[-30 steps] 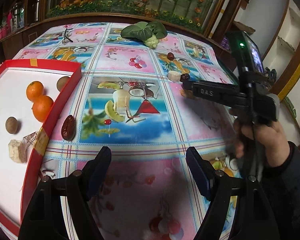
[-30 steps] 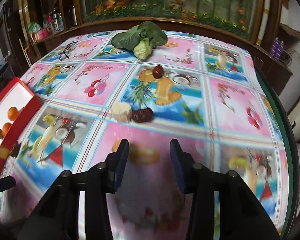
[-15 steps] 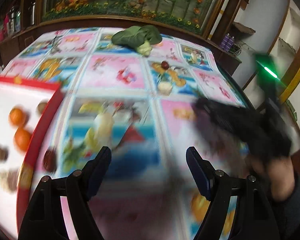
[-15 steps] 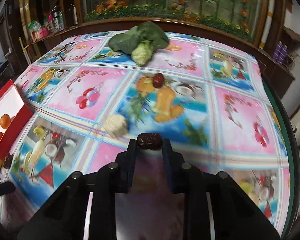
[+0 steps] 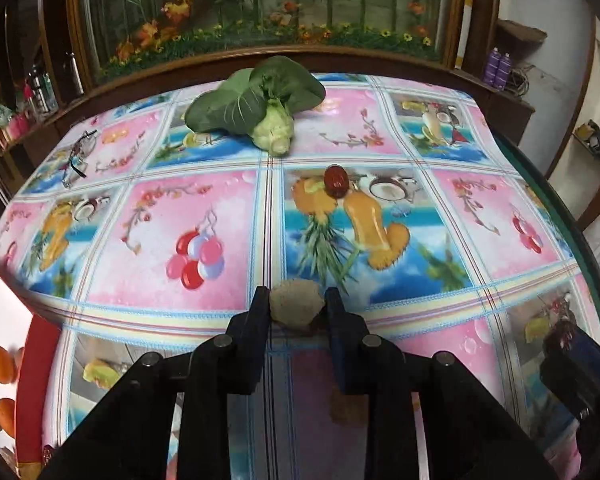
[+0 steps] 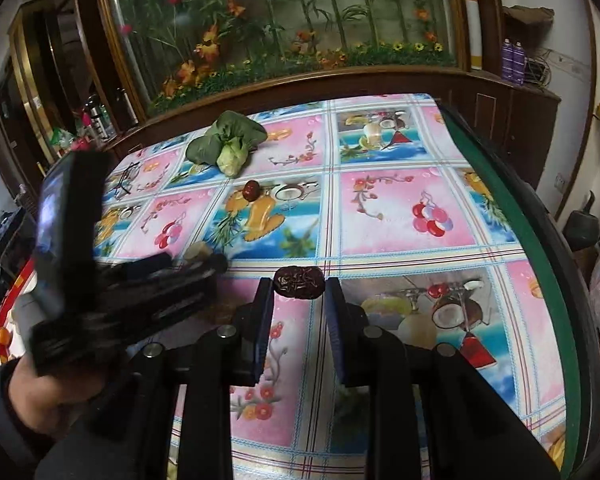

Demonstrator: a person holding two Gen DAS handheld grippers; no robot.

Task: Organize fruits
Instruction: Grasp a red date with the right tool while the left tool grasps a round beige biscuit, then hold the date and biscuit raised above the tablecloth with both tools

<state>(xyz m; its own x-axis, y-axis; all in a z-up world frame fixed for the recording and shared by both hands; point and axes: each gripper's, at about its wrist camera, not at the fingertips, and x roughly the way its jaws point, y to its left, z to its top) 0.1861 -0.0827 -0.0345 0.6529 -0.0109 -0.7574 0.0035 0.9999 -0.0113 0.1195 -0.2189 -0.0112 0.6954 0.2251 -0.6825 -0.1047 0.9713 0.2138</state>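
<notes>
On the tablecloth (image 5: 204,216): one loose red date (image 5: 336,177), one leafy green (image 5: 260,100). Left tongs (image 5: 298,304) clamp one pale lump (image 5: 296,307) just above the cloth. Right tongs (image 6: 299,286) pinch one dark date (image 6: 299,283), lifted. Two oranges (image 5: 0,364) sit in the red tray (image 5: 36,364) at left.

The bench (image 5: 228,216) wears a glossy cloth of pink and blue squares printed with fruit, cherries and drinks, ruled by pale striped bands. Upper centre lies a dark green leafy vegetable (image 5: 260,100) with a pale green base, and below it a deep red date (image 5: 336,177). At lower left, a red-rimmed white tray (image 5: 40,360) holds orange fruits (image 5: 2,364).
</notes>
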